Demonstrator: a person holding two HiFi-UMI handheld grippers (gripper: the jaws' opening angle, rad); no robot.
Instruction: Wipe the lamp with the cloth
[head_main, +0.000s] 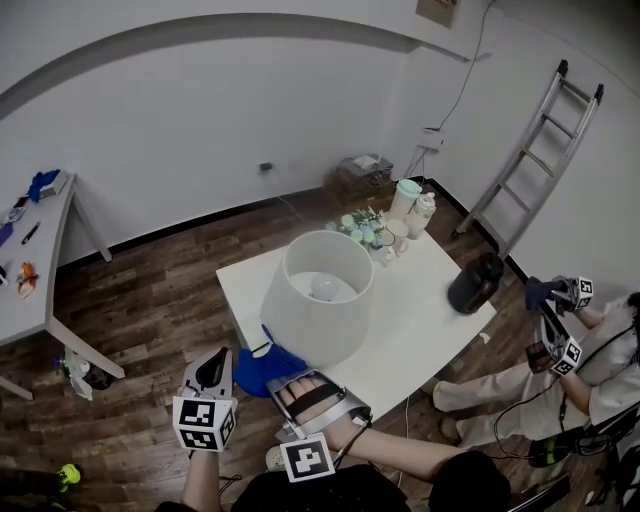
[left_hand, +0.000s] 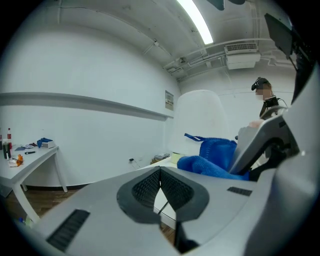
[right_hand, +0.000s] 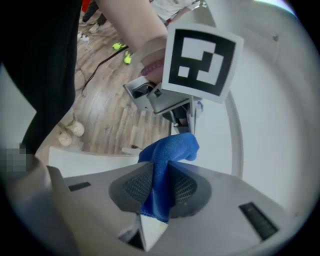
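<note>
Currently blue cloth (right_hand: 172, 147) pinched in right gripper (right_hand: 160, 170), just beside lamp (head_main: 322, 325)

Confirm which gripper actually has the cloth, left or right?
The right gripper: its jaws are clamped on the blue cloth, which bulges out beyond them. The left gripper has its jaws together with nothing between.

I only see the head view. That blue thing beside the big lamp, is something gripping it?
Observer: Yes, the right gripper view shows the right gripper shut on the blue cloth, a fold pinched between its jaws.
Operator: And the other gripper?
Observer: The left gripper has its jaws together, nothing between them.
Operator: Is the cloth touching the lamp?
Observer: In the left gripper view it overlaps the lampshade low down; contact I cannot confirm.
</note>
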